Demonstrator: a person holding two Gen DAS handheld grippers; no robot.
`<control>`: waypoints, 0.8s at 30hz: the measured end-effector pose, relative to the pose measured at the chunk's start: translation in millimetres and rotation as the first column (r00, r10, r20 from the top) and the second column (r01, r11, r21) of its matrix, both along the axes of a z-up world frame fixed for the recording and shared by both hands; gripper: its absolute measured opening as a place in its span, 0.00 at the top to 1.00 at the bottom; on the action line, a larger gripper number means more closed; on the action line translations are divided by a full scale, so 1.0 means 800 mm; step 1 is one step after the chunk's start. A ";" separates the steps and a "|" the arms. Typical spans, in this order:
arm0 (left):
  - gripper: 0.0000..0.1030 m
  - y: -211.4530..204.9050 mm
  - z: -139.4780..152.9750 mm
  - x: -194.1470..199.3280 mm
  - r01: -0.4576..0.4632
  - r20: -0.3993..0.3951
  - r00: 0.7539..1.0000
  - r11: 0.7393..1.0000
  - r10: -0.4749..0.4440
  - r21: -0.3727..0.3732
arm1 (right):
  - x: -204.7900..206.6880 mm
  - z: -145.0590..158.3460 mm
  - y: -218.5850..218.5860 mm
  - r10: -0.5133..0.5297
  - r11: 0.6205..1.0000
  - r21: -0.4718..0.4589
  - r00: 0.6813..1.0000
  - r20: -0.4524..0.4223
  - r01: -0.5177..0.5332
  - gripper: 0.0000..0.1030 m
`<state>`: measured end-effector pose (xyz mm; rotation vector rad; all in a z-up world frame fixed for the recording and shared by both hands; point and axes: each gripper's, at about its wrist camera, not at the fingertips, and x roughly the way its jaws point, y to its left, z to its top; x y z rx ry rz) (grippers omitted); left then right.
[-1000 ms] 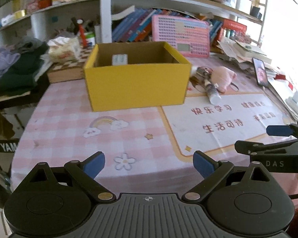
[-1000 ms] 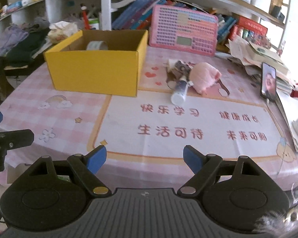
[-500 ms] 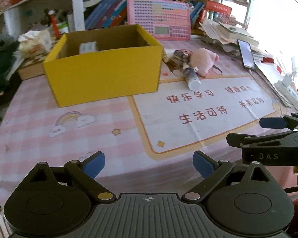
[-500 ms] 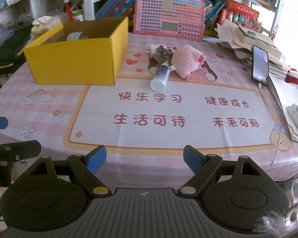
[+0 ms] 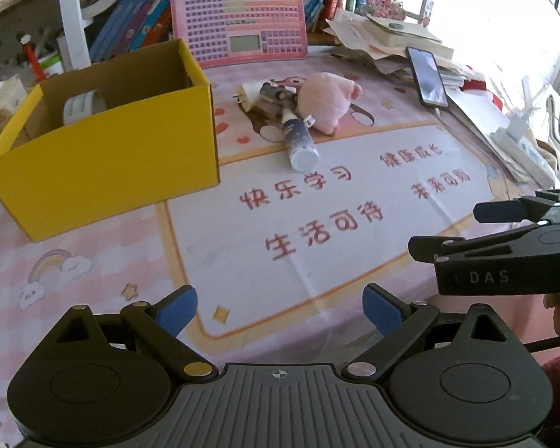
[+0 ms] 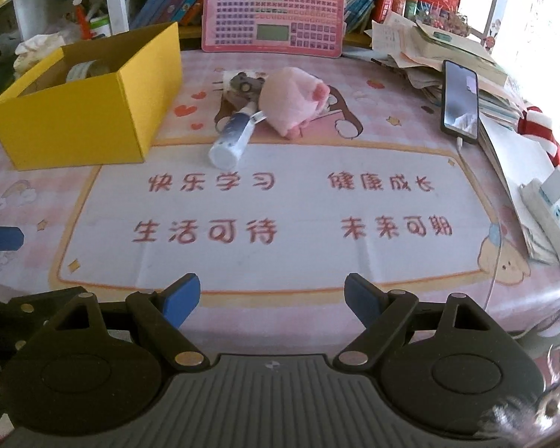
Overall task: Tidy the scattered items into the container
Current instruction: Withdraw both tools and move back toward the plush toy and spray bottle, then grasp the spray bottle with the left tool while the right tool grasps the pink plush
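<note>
A yellow cardboard box (image 5: 104, 156) stands at the left of the table (image 6: 280, 261), also in the right wrist view (image 6: 78, 127), with a tape roll (image 5: 80, 104) inside. Beside it lie a blue-and-white bottle (image 6: 232, 138), a pink plush pig (image 6: 293, 100) and a small grey toy (image 6: 244, 84); the bottle (image 5: 298, 142) and pig (image 5: 328, 99) also show in the left wrist view. My left gripper (image 5: 280, 308) is open and empty over the table's front edge. My right gripper (image 6: 272, 298) is open and empty, to the right of the left one.
A pink keyboard toy (image 6: 272, 18) leans against the bookshelf at the back. A phone (image 6: 461, 102) rests on paper stacks at the right, with a power strip (image 6: 552, 212) near the right edge. Clothes and clutter lie left of the box.
Both grippers have moved right and forward toward the items; the box has shifted left in both views and the bottle and pig look nearer. Both stay open.
</note>
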<state>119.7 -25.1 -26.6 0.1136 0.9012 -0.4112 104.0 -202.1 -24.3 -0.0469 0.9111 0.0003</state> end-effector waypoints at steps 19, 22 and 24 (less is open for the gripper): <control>0.06 -0.103 -0.014 0.104 -0.049 0.003 0.999 0.998 0.049 0.030 | 0.097 -0.017 -0.099 0.004 1.000 0.031 1.000 -0.019 -0.004 0.18; 0.06 -0.117 -0.014 0.120 -0.061 0.017 0.998 0.997 0.061 0.045 | 0.113 -0.022 -0.109 0.013 0.998 0.054 1.000 -0.025 -0.011 0.18; 0.06 -0.126 -0.013 0.130 -0.078 0.026 0.997 0.995 0.076 0.056 | 0.123 -0.024 -0.113 0.024 0.997 0.068 0.999 -0.025 -0.023 0.18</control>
